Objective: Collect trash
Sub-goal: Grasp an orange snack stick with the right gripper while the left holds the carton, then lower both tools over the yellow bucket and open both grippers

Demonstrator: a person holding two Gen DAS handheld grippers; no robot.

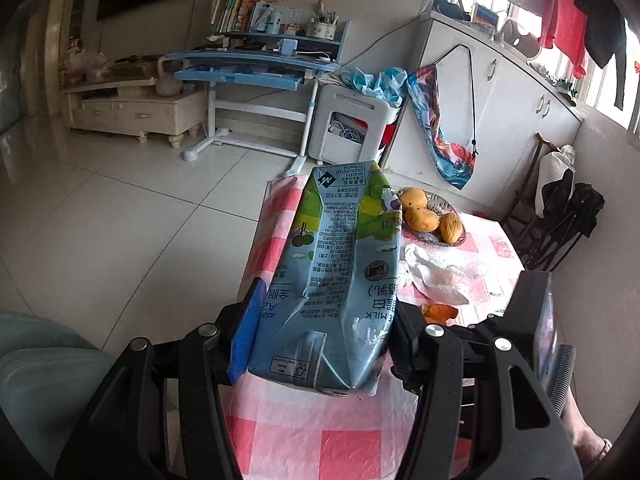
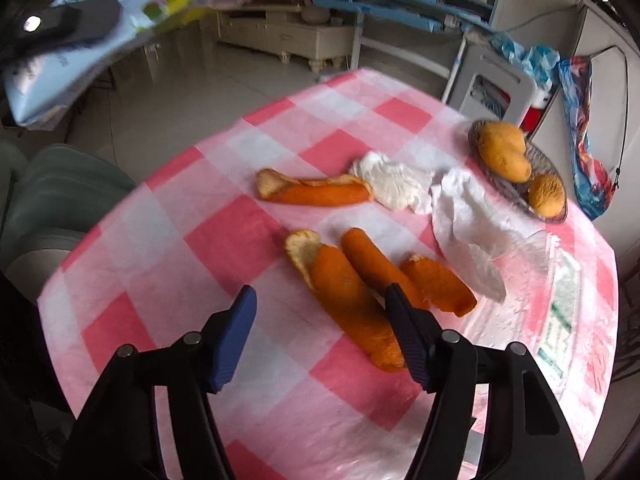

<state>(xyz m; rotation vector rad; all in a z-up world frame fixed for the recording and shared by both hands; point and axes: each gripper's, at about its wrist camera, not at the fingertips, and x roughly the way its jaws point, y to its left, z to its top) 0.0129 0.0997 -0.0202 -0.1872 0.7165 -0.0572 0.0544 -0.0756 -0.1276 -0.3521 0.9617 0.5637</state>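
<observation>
My left gripper (image 1: pixel 328 300) is shut on a light-blue milk carton (image 1: pixel 340 260), held up over the near edge of the pink checked table (image 1: pixel 320 420). The right wrist view shows that carton (image 2: pixel 80 60) raised at the top left. My right gripper (image 2: pixel 320 291) hangs open just above the tablecloth (image 2: pixel 160 240). A long orange peel (image 2: pixel 348 296) lies under it, running beneath the right finger. Two more peels (image 2: pixel 380 264) (image 2: pixel 440 284) lie just to the right, and another (image 2: pixel 316 194) lies farther back. Crumpled white tissues (image 2: pixel 396 184) (image 2: pixel 464 216) sit behind them.
A glass bowl (image 2: pixel 548 168) of mangoes stands at the table's far right. Clear plastic wrap (image 2: pixel 540 280) lies along the right edge. A green chair (image 2: pixel 52 200) stands left of the table. A blue desk (image 1: pixel 256 60) and a white stool (image 1: pixel 352 128) stand beyond it.
</observation>
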